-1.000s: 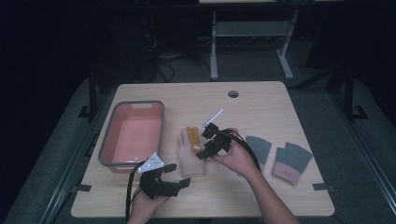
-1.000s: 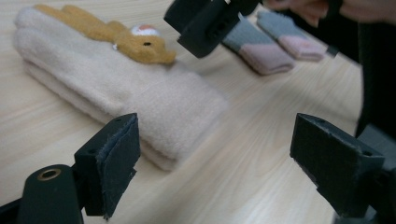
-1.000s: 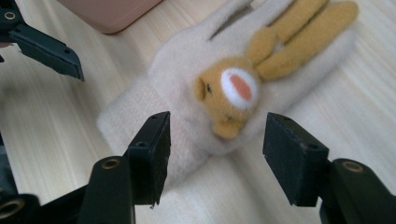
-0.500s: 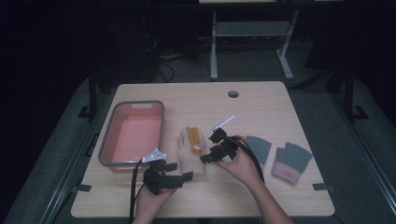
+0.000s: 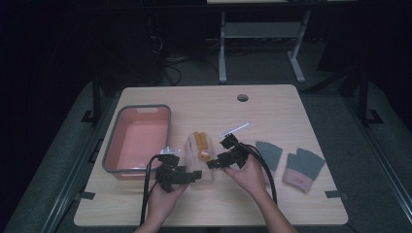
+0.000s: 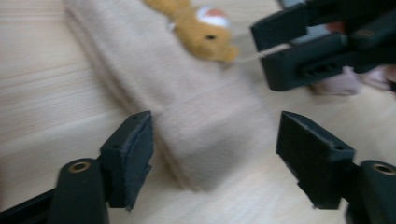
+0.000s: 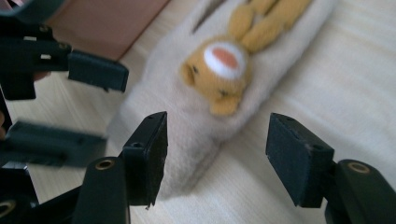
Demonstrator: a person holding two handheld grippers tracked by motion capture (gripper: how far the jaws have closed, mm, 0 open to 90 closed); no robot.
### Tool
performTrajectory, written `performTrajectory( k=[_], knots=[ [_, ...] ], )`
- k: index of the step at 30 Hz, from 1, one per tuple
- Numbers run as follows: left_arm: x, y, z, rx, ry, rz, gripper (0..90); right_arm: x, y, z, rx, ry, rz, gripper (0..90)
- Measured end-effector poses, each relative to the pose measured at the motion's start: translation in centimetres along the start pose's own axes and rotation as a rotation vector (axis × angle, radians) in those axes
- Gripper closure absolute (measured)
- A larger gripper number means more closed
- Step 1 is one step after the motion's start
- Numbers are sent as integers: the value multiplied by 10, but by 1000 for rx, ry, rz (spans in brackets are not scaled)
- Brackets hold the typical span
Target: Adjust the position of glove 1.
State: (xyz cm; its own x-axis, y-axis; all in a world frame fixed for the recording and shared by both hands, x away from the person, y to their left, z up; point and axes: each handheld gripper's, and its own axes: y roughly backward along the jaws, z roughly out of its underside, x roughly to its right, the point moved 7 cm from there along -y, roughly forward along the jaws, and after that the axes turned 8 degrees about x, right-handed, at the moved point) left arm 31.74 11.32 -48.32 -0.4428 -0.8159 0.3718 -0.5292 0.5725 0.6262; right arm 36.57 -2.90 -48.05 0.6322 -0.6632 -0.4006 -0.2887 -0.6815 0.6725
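Note:
A beige fabric sleeve (image 5: pixel 194 150) with a yellow animal figure (image 5: pixel 200 144) sewn on it lies flat on the table's middle. My left gripper (image 5: pixel 197 175) is at its near end. In the left gripper view the jaws (image 6: pixel 215 158) have just been closing, with the sleeve's end (image 6: pixel 201 116) between them, and the pads stand clear of it. My right gripper (image 5: pixel 219 153) is at the sleeve's right side, open. In the right gripper view it (image 7: pixel 217 154) straddles the sleeve (image 7: pixel 187 130) below the animal's head (image 7: pixel 219 70) without touching.
A pink tub with a grey rim (image 5: pixel 111 145) stands left of the sleeve. Two grey mitten-like pieces (image 5: pixel 269 154) (image 5: pixel 303 167) lie at the right. A cable hole (image 5: pixel 242 97) is near the far edge. Black cables trail from both grippers.
My left gripper has moved right and forward to the sleeve's near end, and its jaws have narrowed. The right gripper has sunk a little beside the sleeve.

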Motion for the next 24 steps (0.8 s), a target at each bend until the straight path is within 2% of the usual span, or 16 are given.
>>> performTrajectory(
  k=[2, 4, 6, 10, 14, 16, 18, 24],
  knots=[
    [-3, -3, 1, 0, -13, -36, 297, 2, -2, 3, 0, -2, -7, 389],
    [-5, -6, 2, -4, 3, -46, 306, 4, -4, 6, 1, -19, -14, 393],
    [-6, -9, 3, -9, -2, -56, 320, 5, -6, 9, 3, -30, -21, 401],
    [-9, -12, 3, -12, 17, -63, 338, 8, -11, 12, -5, -42, -22, 418],
    [-11, -14, 3, -20, 26, -53, 377, 8, -13, 11, 1, -62, -28, 432],
    [-11, -16, 4, -27, 15, -46, 399, 8, -15, 10, 2, -65, -31, 444],
    [-11, -17, 5, -30, 10, -55, 410, 8, -17, 8, 6, -59, -27, 446],
    [-14, -18, 7, -53, 15, -50, 432, 6, -25, 4, 0, -70, -16, 479]
  ],
)
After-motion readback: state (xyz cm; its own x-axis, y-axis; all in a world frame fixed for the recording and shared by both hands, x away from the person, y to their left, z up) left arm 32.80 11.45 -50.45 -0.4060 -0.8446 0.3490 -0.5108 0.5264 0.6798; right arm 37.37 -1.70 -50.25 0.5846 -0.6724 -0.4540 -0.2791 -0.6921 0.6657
